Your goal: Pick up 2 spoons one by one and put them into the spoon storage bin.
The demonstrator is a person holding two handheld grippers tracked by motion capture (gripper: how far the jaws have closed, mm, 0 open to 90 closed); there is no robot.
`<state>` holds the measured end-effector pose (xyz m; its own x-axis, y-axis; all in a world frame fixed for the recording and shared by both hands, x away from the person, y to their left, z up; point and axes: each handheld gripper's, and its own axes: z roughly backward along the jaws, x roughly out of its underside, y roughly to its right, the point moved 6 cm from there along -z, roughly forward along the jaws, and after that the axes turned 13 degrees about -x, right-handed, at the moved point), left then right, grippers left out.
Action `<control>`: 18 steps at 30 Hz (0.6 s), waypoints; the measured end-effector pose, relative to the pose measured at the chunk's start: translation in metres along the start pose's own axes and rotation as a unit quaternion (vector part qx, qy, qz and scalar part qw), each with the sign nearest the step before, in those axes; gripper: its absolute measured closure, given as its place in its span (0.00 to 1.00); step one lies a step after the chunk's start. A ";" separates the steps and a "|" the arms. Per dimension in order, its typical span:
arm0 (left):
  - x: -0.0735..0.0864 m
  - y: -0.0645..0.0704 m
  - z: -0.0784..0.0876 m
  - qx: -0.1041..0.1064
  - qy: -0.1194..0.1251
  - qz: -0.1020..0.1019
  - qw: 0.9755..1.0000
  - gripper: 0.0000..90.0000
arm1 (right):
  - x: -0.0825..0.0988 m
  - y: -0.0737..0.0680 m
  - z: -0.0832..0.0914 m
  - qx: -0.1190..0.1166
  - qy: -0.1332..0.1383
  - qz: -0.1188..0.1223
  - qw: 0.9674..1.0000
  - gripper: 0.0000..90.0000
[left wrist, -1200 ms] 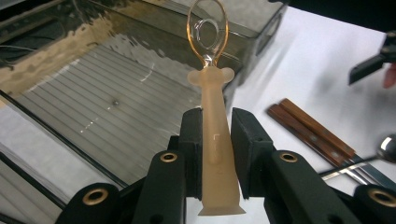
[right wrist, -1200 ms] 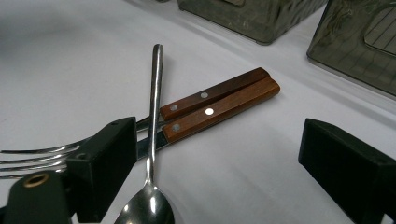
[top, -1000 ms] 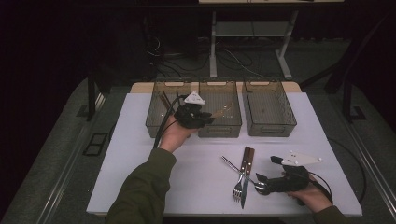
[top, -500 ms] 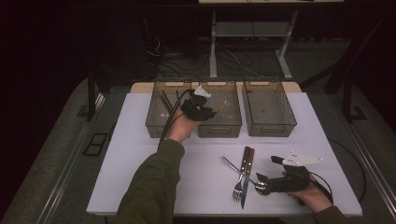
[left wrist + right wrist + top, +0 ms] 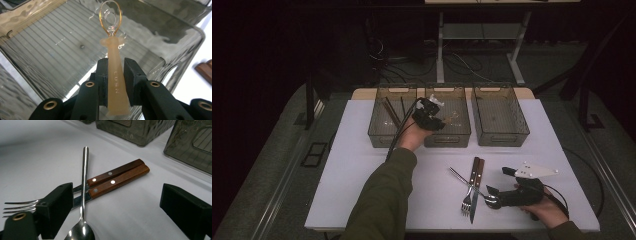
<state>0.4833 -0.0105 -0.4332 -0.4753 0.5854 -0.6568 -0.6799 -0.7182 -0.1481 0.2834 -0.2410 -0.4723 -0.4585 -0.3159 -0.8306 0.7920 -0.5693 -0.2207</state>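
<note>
Nearest us, our right gripper (image 5: 499,192) rests on the table (image 5: 362,175) with jaws apart around the metal spoon (image 5: 82,195), beside the fork (image 5: 20,206) and wood-handled knives (image 5: 117,177). Farther off, our left gripper (image 5: 115,75) is clamped on the plastic spoon (image 5: 114,82) (embossed "COSN") over the middle bin (image 5: 462,131). We judge that releasing it there comes next.
</note>
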 end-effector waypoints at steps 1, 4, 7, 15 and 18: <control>0.001 -0.001 -0.001 0.001 -0.005 -0.004 1.000 0.82 | 0.000 0.000 0.000 0.000 0.001 0.000 1.000 0.13; 0.002 0.000 -0.002 -0.002 -0.005 0.000 1.000 0.82 | 0.000 0.000 0.000 -0.001 0.001 -0.001 1.000 0.13; 0.000 -0.002 -0.001 -0.005 0.005 0.006 1.000 0.78 | 0.000 0.000 0.000 0.000 0.001 -0.001 1.000 0.13; -0.008 0.000 0.013 0.003 0.044 0.014 0.999 0.62 | 0.000 0.001 0.000 0.001 0.001 0.000 1.000 0.13; -0.011 0.002 0.019 0.009 0.058 0.022 0.998 0.56 | 0.000 0.000 0.000 -0.001 0.002 -0.001 1.000 0.13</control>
<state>0.4765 -0.0108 -0.4123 -0.4373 0.5055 -0.7438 -0.6704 -0.7345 -0.1051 0.2835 -0.2410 -0.4719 -0.4583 -0.3115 -0.8324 0.7919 -0.5683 -0.2233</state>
